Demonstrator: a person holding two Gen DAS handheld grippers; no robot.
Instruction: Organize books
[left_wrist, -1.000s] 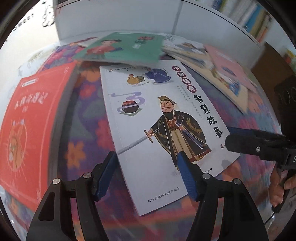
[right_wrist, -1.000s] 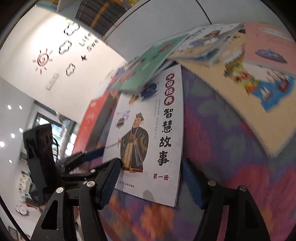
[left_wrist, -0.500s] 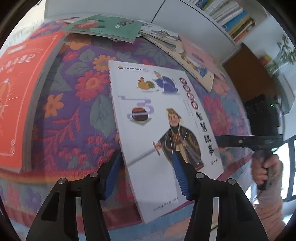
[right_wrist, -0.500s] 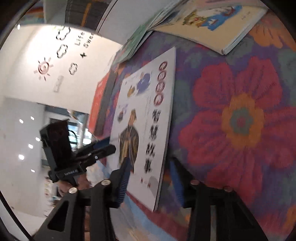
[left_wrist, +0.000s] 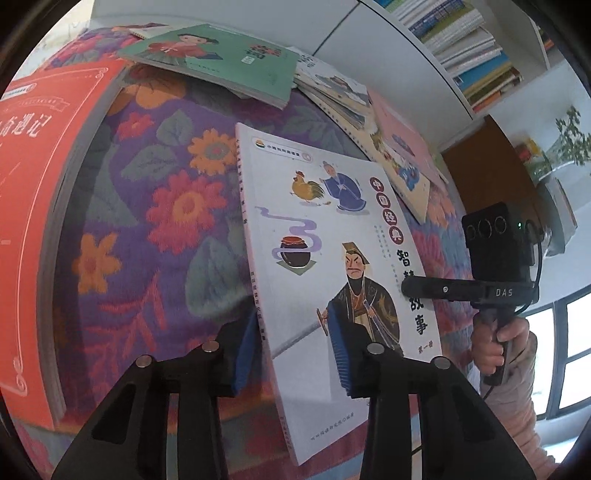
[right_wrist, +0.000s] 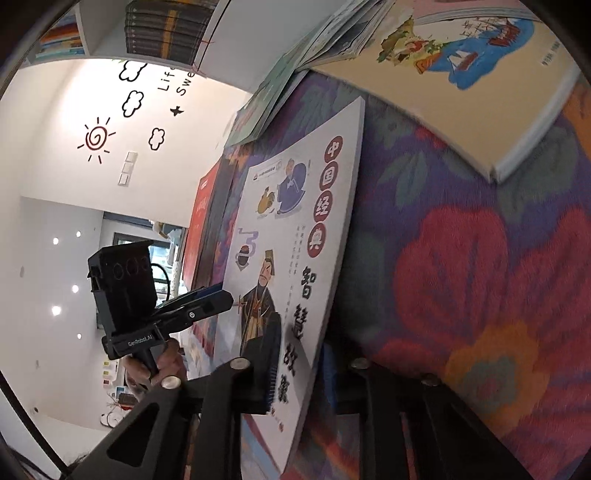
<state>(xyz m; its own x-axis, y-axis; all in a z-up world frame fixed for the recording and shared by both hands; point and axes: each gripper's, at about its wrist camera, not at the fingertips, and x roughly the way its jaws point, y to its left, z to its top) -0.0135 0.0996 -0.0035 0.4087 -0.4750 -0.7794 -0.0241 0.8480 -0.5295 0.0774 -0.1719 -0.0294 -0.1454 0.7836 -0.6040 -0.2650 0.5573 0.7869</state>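
White cover first: the white storybook (left_wrist: 332, 258) sits closest to you, near the front edge of the desk (left_wrist: 155, 229) with its flowery purple cloth, one corner poking out past the edge. Your left gripper (left_wrist: 295, 350) has just been closing, and its blue fingers (left_wrist: 341, 354) now pinch the book's spine-side edge, one under and one on top of the cover. Your right gripper (right_wrist: 295, 373) has been closing too and clamps the opposite long edge, the near pad on the cover and the other mostly hidden behind the page block. So you've got this one book gripped from both sides, but it doesn't look properly lifted yet.

That's about all the progress I can see. Off to your left lies the orange book (left_wrist: 33, 206), flat on the cloth. Further back the green book (left_wrist: 221, 59) leans over some others, and a loose pile of picture books (left_wrist: 391, 147) fans out toward the far right. Behind all that, the bookshelf (left_wrist: 465, 48) is already packed. I'd guess most of the tidying is still ahead: only this first book is in hand.
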